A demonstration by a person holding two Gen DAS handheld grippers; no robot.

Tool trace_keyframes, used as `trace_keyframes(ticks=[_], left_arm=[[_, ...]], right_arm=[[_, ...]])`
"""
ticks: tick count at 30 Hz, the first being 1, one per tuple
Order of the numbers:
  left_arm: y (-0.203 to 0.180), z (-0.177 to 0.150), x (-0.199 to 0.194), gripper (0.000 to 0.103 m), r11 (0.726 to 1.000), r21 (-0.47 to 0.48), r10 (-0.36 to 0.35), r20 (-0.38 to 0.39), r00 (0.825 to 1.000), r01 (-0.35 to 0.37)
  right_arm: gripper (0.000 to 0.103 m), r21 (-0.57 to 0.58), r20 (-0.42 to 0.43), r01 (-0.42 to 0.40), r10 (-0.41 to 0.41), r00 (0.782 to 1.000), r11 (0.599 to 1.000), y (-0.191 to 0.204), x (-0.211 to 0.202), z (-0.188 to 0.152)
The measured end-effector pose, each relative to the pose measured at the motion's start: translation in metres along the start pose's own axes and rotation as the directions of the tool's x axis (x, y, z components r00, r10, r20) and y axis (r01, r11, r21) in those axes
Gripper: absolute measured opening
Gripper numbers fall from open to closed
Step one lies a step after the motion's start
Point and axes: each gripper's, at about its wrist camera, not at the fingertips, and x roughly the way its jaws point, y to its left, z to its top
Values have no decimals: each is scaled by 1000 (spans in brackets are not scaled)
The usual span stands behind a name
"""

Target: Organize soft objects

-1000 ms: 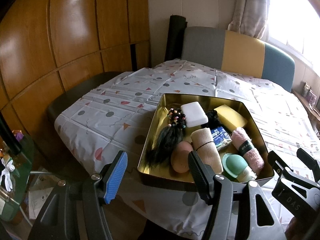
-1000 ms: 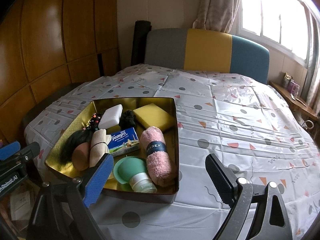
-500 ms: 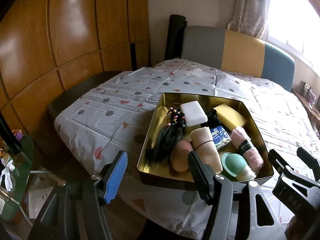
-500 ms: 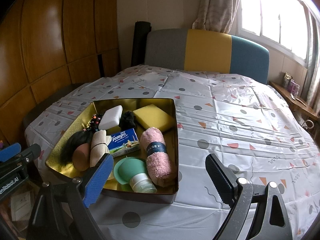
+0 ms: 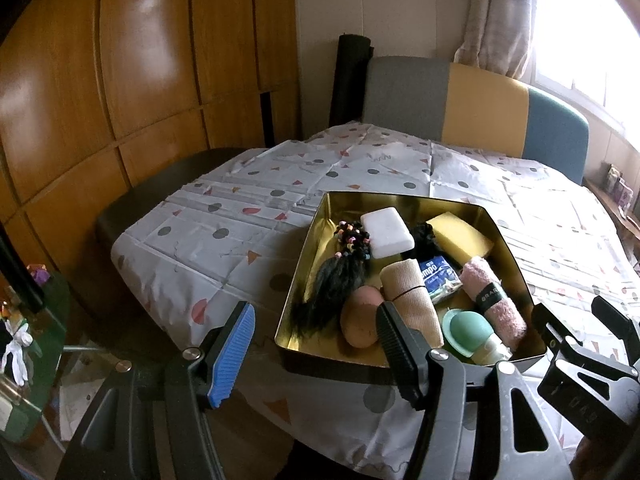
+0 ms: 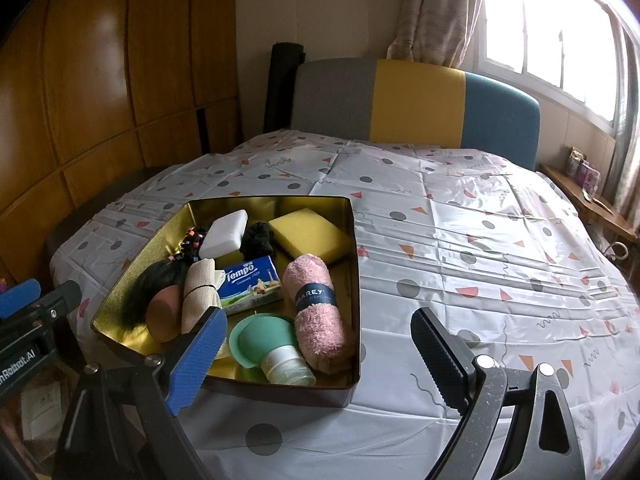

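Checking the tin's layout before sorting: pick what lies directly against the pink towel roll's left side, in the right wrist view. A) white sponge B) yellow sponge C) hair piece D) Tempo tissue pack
D: the Tempo tissue pack lies flat against the left side of the pink towel roll; the yellow sponge sits behind the roll, near the tin's far wall.

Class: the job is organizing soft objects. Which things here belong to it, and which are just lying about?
Belongs: gold tin, pink towel roll, yellow sponge, tissue pack, beige bandage roll.
Lying about: striped chair, curtain, wooden cabinets.
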Motion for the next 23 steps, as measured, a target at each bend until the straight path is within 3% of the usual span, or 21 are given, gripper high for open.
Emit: trace_keyframes(ticks=[12,16,18,21,23], left_arm=[[0,-1,13,60,1000,12,-24,-55,998,25],[1,-1,14,42,999,16,-43,-27,999,43],[3,0,14,40,998,4,-65,-16,998,65],[10,2,14,38,985,-40,-165,-5,986,165],[7,4,14,38,992,-13,-128,-8,992,128]], right_arm=[[96,-10,-5,-6,6,1000,1000,1,2,-2],[96,-14,-13,-4,4,1000,1000,1,5,-4],[96,-13,-18,-4,3,1000,1000,0,8,-4],[96,-10,-24,-1,1,1000,1000,0,11,-4],[96,-10,-21,7,-7,1000,1000,-2,12,-2]])
